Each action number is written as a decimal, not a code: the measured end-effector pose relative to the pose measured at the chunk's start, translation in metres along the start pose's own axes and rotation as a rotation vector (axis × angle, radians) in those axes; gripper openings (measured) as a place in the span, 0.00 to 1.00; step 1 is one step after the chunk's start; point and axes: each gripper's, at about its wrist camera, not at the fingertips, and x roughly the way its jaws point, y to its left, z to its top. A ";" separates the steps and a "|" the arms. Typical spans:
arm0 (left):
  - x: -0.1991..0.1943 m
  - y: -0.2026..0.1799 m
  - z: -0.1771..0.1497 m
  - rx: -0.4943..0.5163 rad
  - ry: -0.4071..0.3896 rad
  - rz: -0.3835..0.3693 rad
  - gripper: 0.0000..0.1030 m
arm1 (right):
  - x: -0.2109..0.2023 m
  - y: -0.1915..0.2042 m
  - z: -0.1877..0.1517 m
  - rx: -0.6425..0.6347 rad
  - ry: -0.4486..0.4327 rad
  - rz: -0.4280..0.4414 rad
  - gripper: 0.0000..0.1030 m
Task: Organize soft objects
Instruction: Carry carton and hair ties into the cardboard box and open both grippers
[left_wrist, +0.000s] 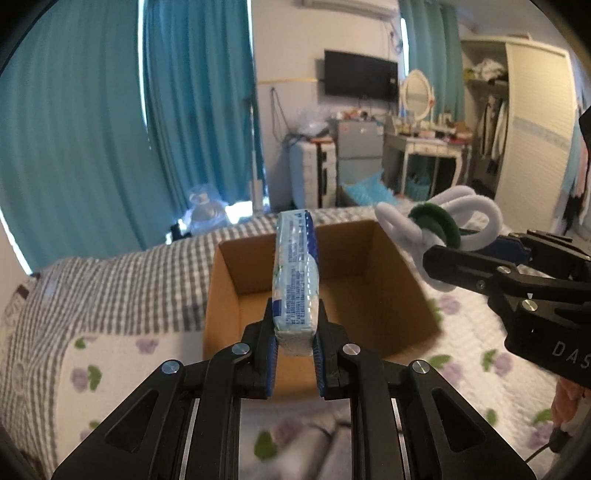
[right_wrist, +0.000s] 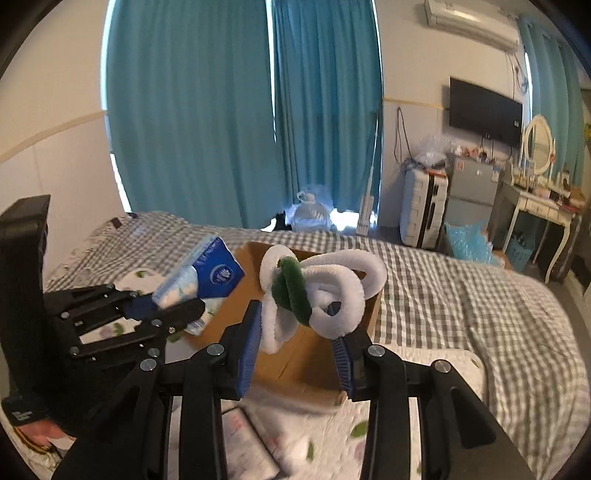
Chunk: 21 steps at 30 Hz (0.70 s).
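Note:
My left gripper (left_wrist: 294, 332) is shut on a blue and white tissue pack (left_wrist: 295, 273), held upright over the near edge of an open cardboard box (left_wrist: 354, 258) on the bed. My right gripper (right_wrist: 295, 332) is shut on a bundle of white fuzzy loops with a green ring (right_wrist: 314, 291), held above the box (right_wrist: 295, 365). In the left wrist view the right gripper (left_wrist: 461, 258) holds the loops (left_wrist: 439, 221) above the box's right rim. In the right wrist view the left gripper (right_wrist: 173, 310) and tissue pack (right_wrist: 207, 273) are at the left.
The box sits on a bed with a grey checked blanket (right_wrist: 461, 295) and a floral quilt (left_wrist: 122, 354). Teal curtains (right_wrist: 229, 110), a suitcase (right_wrist: 423, 206), a small fridge (right_wrist: 471, 188) and a dressing table (right_wrist: 543, 206) stand beyond the bed.

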 end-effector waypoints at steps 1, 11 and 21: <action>0.014 0.002 0.002 0.008 0.013 0.003 0.16 | 0.014 -0.008 0.002 0.022 0.013 0.016 0.37; 0.043 -0.003 -0.012 0.072 0.012 0.057 0.70 | 0.056 -0.038 0.004 0.073 0.020 -0.001 0.79; -0.078 0.014 0.014 -0.018 -0.073 0.033 0.71 | -0.058 -0.011 0.024 0.009 -0.057 -0.052 0.83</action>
